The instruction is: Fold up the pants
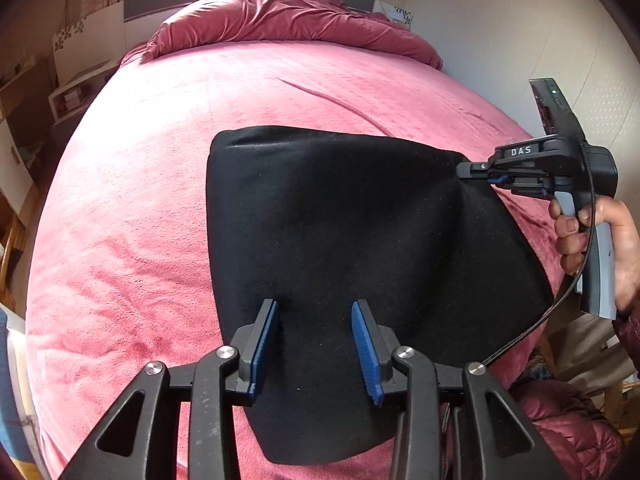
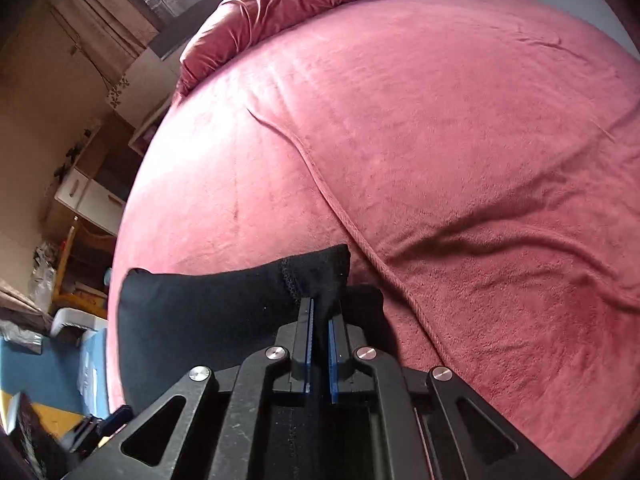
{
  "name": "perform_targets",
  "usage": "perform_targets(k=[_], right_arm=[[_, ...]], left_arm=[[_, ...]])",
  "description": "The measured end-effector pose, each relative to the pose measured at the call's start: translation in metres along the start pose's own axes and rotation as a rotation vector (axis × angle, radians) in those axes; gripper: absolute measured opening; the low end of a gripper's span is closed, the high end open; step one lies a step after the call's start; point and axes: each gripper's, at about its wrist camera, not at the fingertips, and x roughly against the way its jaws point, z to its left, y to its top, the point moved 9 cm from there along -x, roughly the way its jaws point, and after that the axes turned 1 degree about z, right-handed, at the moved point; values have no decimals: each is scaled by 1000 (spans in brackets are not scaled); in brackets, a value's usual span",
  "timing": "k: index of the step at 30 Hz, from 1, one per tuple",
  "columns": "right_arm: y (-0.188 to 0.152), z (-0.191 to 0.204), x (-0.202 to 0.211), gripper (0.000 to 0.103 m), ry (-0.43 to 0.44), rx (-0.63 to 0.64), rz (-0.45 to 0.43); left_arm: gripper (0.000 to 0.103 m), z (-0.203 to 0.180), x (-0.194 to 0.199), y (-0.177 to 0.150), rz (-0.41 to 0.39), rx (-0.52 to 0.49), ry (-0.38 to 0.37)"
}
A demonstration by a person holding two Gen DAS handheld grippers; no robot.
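Black pants [image 1: 340, 232] lie folded into a broad slab on the pink blanket of the bed [image 1: 160, 200]. My left gripper [image 1: 316, 324] hovers over the near part of the pants. Its blue pads [image 1: 366, 344] stand apart with only flat fabric seen between them. My right gripper [image 1: 474, 172], held by a hand [image 1: 576, 236], pinches the far right corner of the pants and lifts it off the bed. In the right wrist view, that gripper [image 2: 320, 316] is shut on a raised peak of the black pants [image 2: 208, 312], with a seam beside the pads.
A crumpled red duvet [image 1: 280, 16] is heaped at the head of the bed. White shelves and drawers [image 1: 76, 92] stand off the bed's left side, and a pale wall [image 1: 500, 40] runs along the right. A long crease [image 2: 344, 216] crosses the blanket.
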Motion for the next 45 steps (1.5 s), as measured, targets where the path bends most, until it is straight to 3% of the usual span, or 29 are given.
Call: perform_targets(k=[8, 13, 16, 25, 27, 29, 31, 36, 39, 43, 45], right_arm=[[-1, -5, -2, 14, 17, -23, -5], [-6, -5, 13, 34, 27, -44, -16], [-16, -5, 23, 43, 35, -44, -15], [-69, 8, 30, 51, 93, 0, 67], [-80, 12, 27, 51, 68, 42, 80], [-86, 15, 22, 29, 37, 73, 98], [-86, 15, 20, 16, 12, 90, 94], [-71, 18, 35, 12, -7, 115, 45], [-77, 1, 19, 13, -30, 85, 84], [-81, -1, 19, 17, 37, 46, 67], [-81, -3, 22, 25, 90, 4, 63]], left_arm=[[43, -3, -5, 1, -1, -3, 10], [44, -2, -5, 1, 2, 5, 9], [44, 0, -5, 0, 2, 9, 8], [45, -1, -5, -2, -3, 12, 9], [45, 0, -6, -3, -2, 17, 6], [46, 0, -7, -4, -5, 22, 3], [46, 2, -6, -3, -4, 35, -14], [46, 28, 16, 6, -59, 156, -84], [46, 60, 20, 6, -65, 284, -113], [46, 88, 10, 1, -21, 393, -156], [52, 93, 6, 4, -14, 426, -188]])
